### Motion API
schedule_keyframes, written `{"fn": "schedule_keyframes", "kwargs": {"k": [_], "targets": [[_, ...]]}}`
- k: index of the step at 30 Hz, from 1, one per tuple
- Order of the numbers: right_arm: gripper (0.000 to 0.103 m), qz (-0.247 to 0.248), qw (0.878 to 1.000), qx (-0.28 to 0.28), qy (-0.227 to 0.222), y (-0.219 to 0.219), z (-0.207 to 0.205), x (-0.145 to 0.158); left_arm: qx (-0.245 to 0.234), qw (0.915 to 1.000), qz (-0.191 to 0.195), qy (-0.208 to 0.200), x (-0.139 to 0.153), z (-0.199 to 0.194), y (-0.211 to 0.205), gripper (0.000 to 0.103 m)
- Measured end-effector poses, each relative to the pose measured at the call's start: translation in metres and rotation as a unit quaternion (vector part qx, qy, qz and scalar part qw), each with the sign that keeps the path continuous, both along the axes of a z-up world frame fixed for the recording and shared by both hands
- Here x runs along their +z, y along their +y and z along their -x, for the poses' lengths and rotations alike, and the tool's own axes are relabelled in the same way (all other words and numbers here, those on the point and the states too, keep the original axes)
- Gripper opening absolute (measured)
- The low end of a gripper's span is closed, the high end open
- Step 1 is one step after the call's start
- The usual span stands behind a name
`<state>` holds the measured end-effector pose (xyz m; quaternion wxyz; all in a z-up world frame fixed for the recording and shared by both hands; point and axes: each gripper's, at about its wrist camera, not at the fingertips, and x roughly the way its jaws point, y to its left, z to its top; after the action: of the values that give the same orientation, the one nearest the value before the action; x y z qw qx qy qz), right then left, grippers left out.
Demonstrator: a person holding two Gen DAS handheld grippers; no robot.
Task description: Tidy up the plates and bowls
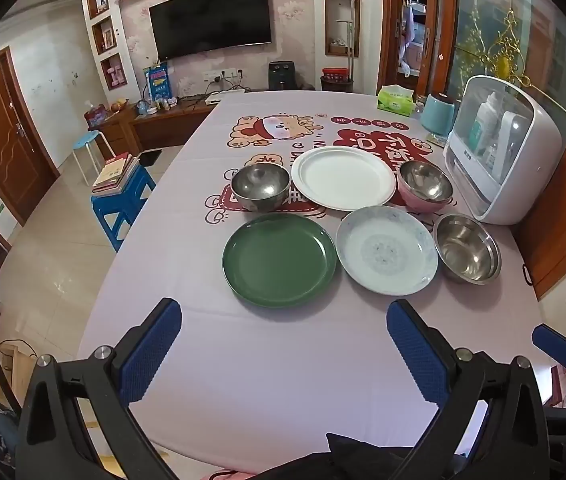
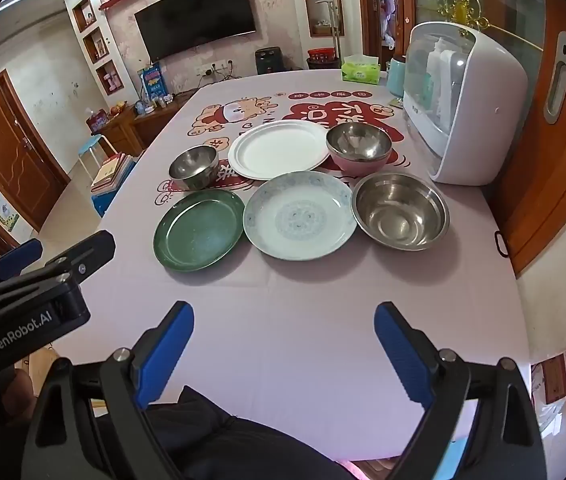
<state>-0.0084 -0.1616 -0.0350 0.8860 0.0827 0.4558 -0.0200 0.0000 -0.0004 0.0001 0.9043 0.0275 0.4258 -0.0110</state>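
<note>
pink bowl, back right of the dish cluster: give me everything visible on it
The pink bowl stands upright on the tablecloth, with a matte pink outer shell and a shiny steel-looking lining. Nothing clear shows inside beyond reflections. The white plate lies to its left, rims close or touching; I cannot tell which. The large steel bowl sits nearer the camera, the white appliance to its right.

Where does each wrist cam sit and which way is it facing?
Left wrist: above the near table edge, facing the green plate; own open left gripper shows, right gripper's fingertip at far right.
Right wrist: same edge, further right, facing the patterned plate; own open right gripper, left gripper at left.
Shared: the dishes, white plate, TV wall.
</note>
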Motion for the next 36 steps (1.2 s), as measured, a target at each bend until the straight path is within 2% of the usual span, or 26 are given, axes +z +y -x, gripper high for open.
{"fn": "schedule_keyframes", "kwargs": {"k": [36], "targets": [[0.092,0.022,1.0,0.0,0.001,0.003,-0.002,0.006,-0.008,1.0,-0.001,-0.003,-0.011,-0.003,-0.01,0.102]]}}
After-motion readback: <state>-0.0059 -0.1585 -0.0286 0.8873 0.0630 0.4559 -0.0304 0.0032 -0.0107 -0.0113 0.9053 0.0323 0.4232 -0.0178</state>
